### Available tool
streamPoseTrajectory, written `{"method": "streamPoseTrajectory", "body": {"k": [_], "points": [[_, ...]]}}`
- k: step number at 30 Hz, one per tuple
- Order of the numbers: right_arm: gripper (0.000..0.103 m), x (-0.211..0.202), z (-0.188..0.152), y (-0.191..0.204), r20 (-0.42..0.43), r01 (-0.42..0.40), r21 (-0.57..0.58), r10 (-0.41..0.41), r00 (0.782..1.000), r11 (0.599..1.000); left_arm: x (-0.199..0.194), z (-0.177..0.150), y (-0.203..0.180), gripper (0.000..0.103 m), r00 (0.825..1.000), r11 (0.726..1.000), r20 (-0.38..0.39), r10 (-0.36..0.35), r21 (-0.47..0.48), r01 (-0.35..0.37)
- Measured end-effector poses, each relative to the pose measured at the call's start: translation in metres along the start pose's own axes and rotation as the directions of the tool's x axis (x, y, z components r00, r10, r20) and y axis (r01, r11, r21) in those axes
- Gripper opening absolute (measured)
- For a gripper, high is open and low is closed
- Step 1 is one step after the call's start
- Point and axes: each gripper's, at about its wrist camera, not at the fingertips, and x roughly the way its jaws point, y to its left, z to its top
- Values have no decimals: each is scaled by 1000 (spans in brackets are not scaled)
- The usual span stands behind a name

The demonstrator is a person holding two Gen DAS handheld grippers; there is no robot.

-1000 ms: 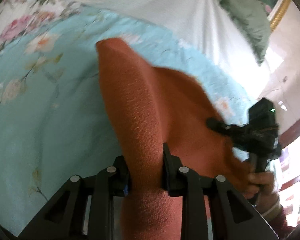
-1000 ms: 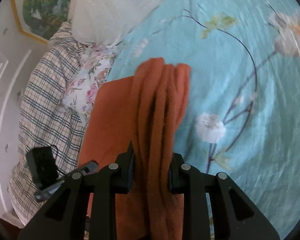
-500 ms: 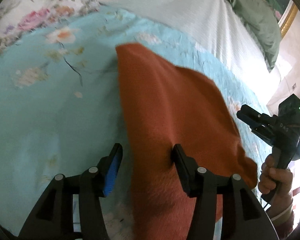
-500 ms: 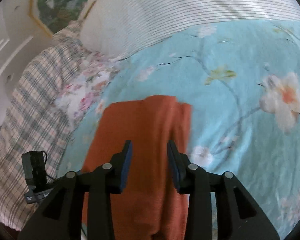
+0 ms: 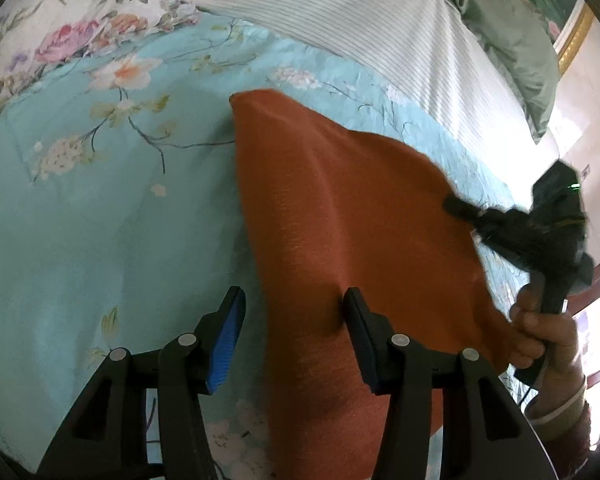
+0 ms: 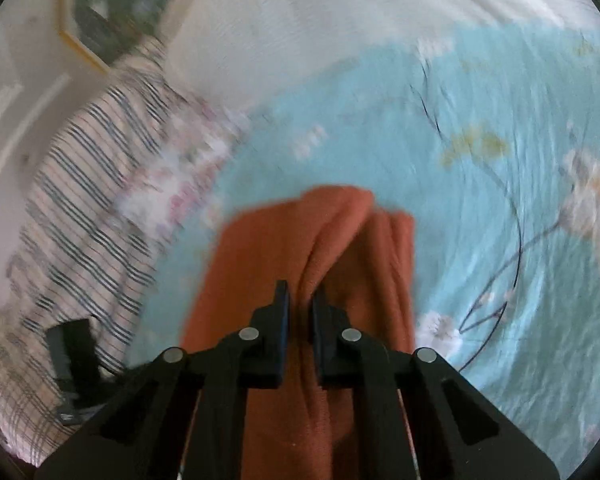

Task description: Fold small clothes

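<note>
A rust-orange knit garment [image 5: 340, 216] lies on the light blue floral bedspread [image 5: 100, 220]. My left gripper [image 5: 294, 312] is open, its jaws wide apart over the garment's near left edge; the cloth runs between and under them. My right gripper [image 6: 300, 304] is shut on a raised fold of the same garment [image 6: 332, 236], which bunches up between the jaws. In the left wrist view the right gripper [image 5: 456, 205] reaches onto the garment's right edge, held by a hand [image 5: 540, 332]. The right wrist view is motion-blurred.
A white striped pillow [image 5: 380, 28] and a green cloth [image 5: 512, 40] lie at the head of the bed. A floral pillow [image 5: 60, 20] is at the far left. A plaid blanket [image 6: 80, 216] lies left in the right wrist view. A framed picture [image 6: 112, 4] hangs behind.
Both grippers let go of the garment half a second ago. The left one stays open. The right one has shut again on a fold of the cloth and is moving.
</note>
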Motion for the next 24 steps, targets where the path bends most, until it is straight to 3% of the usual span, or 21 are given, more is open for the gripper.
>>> {"method": "streamPoseTrajectory", "body": {"k": [3, 5, 6, 8, 12, 18, 21, 24], "points": [[11, -18, -7, 1, 52, 41, -15, -40, 998, 999, -23, 3, -11, 47, 996, 999, 72, -47, 8, 47], [11, -8, -13, -16, 7, 96, 16, -96, 995, 995, -28, 4, -20, 47, 995, 999, 99, -22, 43, 17], [11, -2, -16, -23, -12, 116, 30, -116, 993, 993, -24, 3, -23, 47, 995, 998, 97, 3, 65, -9], [11, 13, -24, -40, -54, 157, 48, -155, 986, 986, -10, 0, -23, 36, 996, 996, 67, 51, 73, -56], [11, 21, -29, -50, -58, 162, 78, -158, 986, 984, 13, -8, -11, 34, 999, 999, -1, 34, 25, -34], [15, 15, -26, -42, -66, 189, 76, -184, 981, 979, 18, -6, -11, 37, 999, 998, -21, 49, 33, -48], [17, -1, -23, -26, -20, 217, 62, -216, 976, 974, 15, 7, -6, 45, 999, 1000, -36, 23, 21, -22], [17, -13, -25, 1, 20, 137, 35, -138, 990, 990, 23, 28, -1, 52, 998, 1000, -55, -1, -1, 1]]}}
